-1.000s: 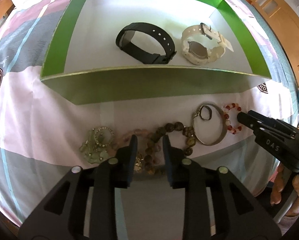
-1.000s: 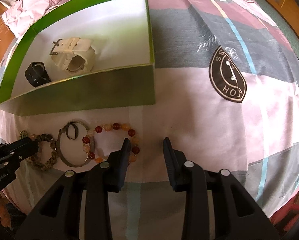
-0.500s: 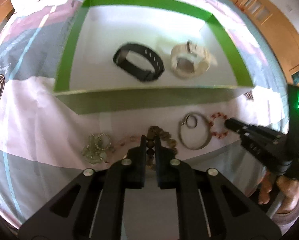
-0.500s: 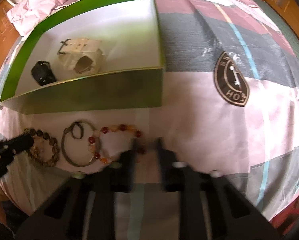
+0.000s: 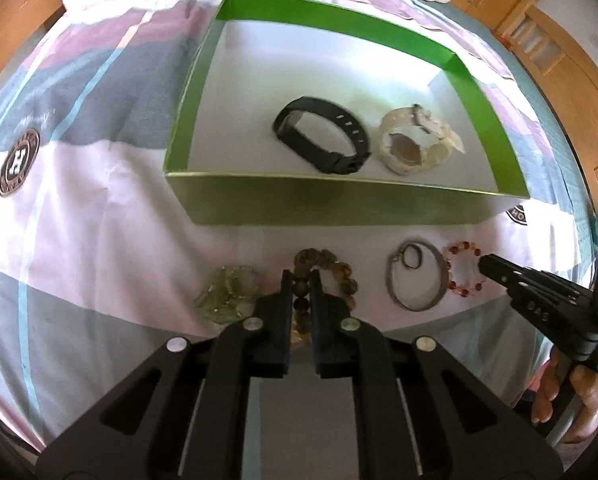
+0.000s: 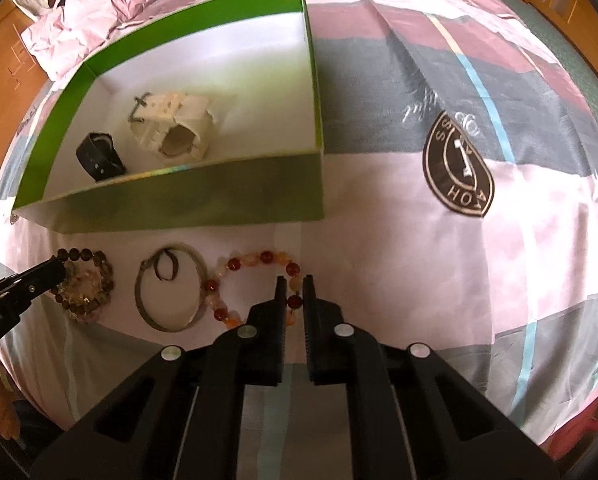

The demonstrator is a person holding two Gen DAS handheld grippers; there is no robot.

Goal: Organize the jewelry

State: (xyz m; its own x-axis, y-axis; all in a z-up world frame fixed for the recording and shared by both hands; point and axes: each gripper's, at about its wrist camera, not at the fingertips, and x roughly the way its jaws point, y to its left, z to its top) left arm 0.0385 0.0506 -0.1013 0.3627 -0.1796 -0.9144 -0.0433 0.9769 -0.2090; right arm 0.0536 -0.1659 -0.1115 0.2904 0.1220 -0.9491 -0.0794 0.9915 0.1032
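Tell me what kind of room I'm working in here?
Most likely a bedroom: the green box and bracelets sit on a patchwork bedspread, crumpled pink bedding lies beyond it, and wooden cabinets stand behind.

Setting: home bedroom. Work surface is a bed (image 6: 419, 264) covered by a patchwork-print sheet in pink, grey and maroon blocks with light blue stripes and round dark logo badges (image 6: 457, 168). Rumpled pink bedding (image 6: 99, 12) piled at 11 o'clock in the right wrist view. Light wooden panelled furniture (image 5: 555, 52), door or wardrobe not distinguishable, at 2 o'clock in the left wrist view; wooden floor (image 6: 3, 64) at 10 o'clock in the right wrist view. Personal items on the sheet: open green box (image 5: 339, 204), bracelets (image 6: 255, 280) laid in a row.
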